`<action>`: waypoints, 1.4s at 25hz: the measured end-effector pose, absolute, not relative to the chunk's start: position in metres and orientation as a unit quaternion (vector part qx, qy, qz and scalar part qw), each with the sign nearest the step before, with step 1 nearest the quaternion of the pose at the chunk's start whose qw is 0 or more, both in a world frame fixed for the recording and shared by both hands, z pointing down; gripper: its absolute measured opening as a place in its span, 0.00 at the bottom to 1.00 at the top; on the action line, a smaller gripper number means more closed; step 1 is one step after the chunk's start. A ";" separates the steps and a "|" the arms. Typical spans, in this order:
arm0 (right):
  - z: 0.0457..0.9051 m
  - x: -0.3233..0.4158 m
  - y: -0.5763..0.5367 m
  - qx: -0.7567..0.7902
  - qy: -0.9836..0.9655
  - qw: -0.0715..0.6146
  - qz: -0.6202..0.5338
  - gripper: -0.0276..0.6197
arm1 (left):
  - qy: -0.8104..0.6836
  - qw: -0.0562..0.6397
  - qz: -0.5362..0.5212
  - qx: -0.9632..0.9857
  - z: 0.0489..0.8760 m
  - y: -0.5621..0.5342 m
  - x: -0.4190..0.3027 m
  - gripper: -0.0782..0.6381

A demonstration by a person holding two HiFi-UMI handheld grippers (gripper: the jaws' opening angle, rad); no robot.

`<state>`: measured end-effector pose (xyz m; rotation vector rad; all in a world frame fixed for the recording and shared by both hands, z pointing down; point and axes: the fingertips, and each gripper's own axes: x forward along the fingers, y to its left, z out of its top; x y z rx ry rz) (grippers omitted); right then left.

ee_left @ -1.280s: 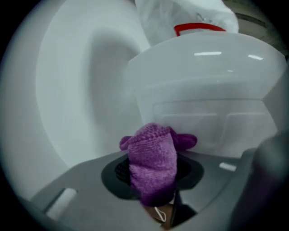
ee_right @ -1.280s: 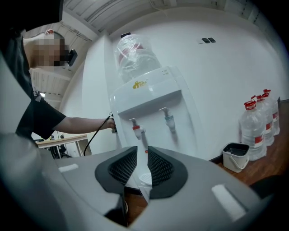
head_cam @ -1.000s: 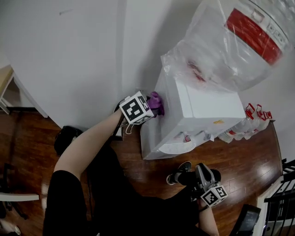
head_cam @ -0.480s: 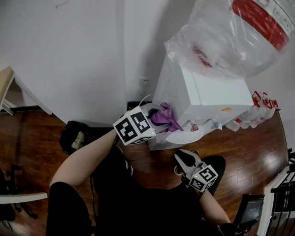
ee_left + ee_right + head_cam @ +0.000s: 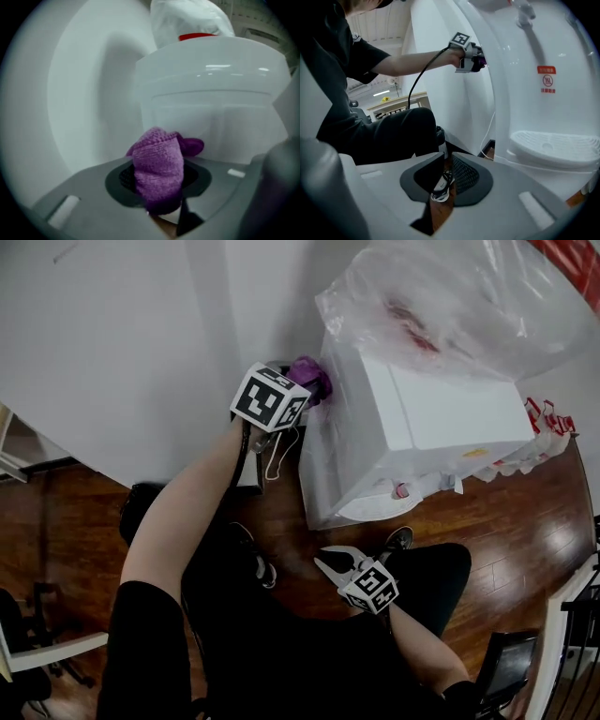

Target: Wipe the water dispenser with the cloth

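Cloth (image 5: pixel 309 379) sits pinched in your left gripper (image 5: pixel 295 390) at the side of the dispenser (image 5: pixel 441 418), likely mid-wipe; what's wiped or left doesn't show.

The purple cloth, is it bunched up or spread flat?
Bunched up: the purple cloth sits as a lumpy wad clamped in the left gripper.

Purple cloth on the side of the white water dispenser

The cloth (image 5: pixel 158 171) is purple and knitted, bunched into a lump in the jaws of the left gripper (image 5: pixel 295 390). It sits against the left side of the water dispenser (image 5: pixel 441 418), high up near the top edge. The dispenser is tall and white. A big bottle (image 5: pixel 469 306) wrapped in clear plastic sits on top. A white drip tray (image 5: pixel 553 143) sticks out on its front.
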<state>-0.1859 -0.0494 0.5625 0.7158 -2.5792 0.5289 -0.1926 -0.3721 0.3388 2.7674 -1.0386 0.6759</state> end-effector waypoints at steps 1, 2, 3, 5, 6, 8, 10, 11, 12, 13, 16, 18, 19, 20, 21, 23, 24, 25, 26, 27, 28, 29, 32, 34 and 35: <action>0.564 -0.188 -0.049 0.253 -0.926 0.210 0.187 0.12 | -0.361 0.074 0.217 0.904 0.345 -0.386 -0.197 0.34; 0.561 -0.192 -0.049 0.248 -0.928 0.210 0.184 0.12 | -0.374 0.094 0.210 0.898 0.352 -0.396 -0.200 0.34; 0.557 -0.197 -0.048 0.245 -0.930 0.206 0.181 0.12 | -0.378 0.112 0.204 0.896 0.359 -0.399 -0.200 0.34; 0.547 -0.204 -0.048 0.241 -0.934 0.192 0.179 0.12 | -0.360 0.124 0.204 0.902 0.367 -0.390 -0.198 0.33; 0.542 -0.208 -0.047 0.238 -0.937 0.183 0.180 0.12 | -0.337 0.117 0.213 0.909 0.369 -0.376 -0.194 0.33; 0.532 -0.215 -0.043 0.233 -0.940 0.166 0.188 0.12 | -0.266 0.088 0.240 0.929 0.373 -0.331 -0.181 0.33; 0.528 -0.222 -0.043 0.231 -0.941 0.155 0.192 0.12 | -0.186 0.063 0.257 0.946 0.376 -0.272 -0.168 0.33; 0.526 -0.225 -0.044 0.231 -0.942 0.153 0.190 0.12 | -0.150 0.054 0.261 0.952 0.378 -0.243 -0.162 0.33; 0.524 -0.227 -0.045 0.232 -0.942 0.152 0.187 0.12 | -0.118 0.045 0.262 0.957 0.379 -0.216 -0.158 0.33; 0.521 -0.230 -0.047 0.236 -0.942 0.152 0.184 0.12 | -0.091 0.036 0.259 0.961 0.381 -0.192 -0.155 0.33; 0.514 -0.230 -0.053 0.262 -0.937 0.148 0.177 0.11 | -0.059 0.020 0.243 0.968 0.386 -0.154 -0.151 0.33; 0.510 -0.223 -0.061 0.296 -0.927 0.147 0.176 0.10 | -0.088 0.027 0.233 0.968 0.394 -0.169 -0.155 0.33; 0.509 -0.218 -0.065 0.314 -0.921 0.147 0.175 0.10 | -0.117 0.039 0.226 0.966 0.399 -0.186 -0.158 0.34; 0.508 -0.214 -0.069 0.330 -0.916 0.147 0.176 0.10 | -0.153 0.052 0.216 0.963 0.403 -0.208 -0.163 0.34; 0.507 -0.210 -0.072 0.341 -0.911 0.148 0.179 0.09 | -0.191 0.062 0.206 0.958 0.406 -0.233 -0.167 0.34; 0.508 -0.210 -0.077 0.353 -0.905 0.148 0.185 0.09 | -0.259 0.064 0.192 0.945 0.413 -0.284 -0.174 0.34; 0.509 -0.212 -0.079 0.355 -0.904 0.147 0.188 0.09 | -0.285 0.061 0.188 0.938 0.416 -0.308 -0.177 0.34; 0.512 -0.214 -0.080 0.353 -0.904 0.148 0.190 0.09 | -0.307 0.060 0.184 0.932 0.419 -0.330 -0.180 0.34; 0.514 -0.218 -0.082 0.348 -0.906 0.151 0.189 0.09 | -0.326 0.063 0.179 0.926 0.421 -0.350 -0.183 0.34; 0.514 -0.224 -0.084 0.338 -0.910 0.152 0.184 0.09 | -0.340 0.072 0.173 0.922 0.424 -0.367 -0.186 0.34; 0.512 -0.232 -0.087 0.324 -0.917 0.152 0.176 0.09 | -0.350 0.082 0.169 0.918 0.428 -0.381 -0.188 0.34; 0.511 -0.239 -0.089 0.309 -0.923 0.155 0.167 0.09 | -0.355 0.089 0.170 0.915 0.433 -0.391 -0.189 0.34; 0.521 -0.258 -0.095 0.268 -0.938 0.174 0.136 0.09 | -0.333 0.090 0.182 0.921 0.442 -0.394 -0.185 0.34; 0.530 -0.269 -0.096 0.250 -0.942 0.184 0.125 0.09 | -0.286 0.067 0.204 0.934 0.442 -0.364 -0.175 0.33; 0.533 -0.273 -0.096 0.244 -0.944 0.182 0.128 0.09 | -0.252 0.048 0.218 0.942 0.442 -0.339 -0.169 0.33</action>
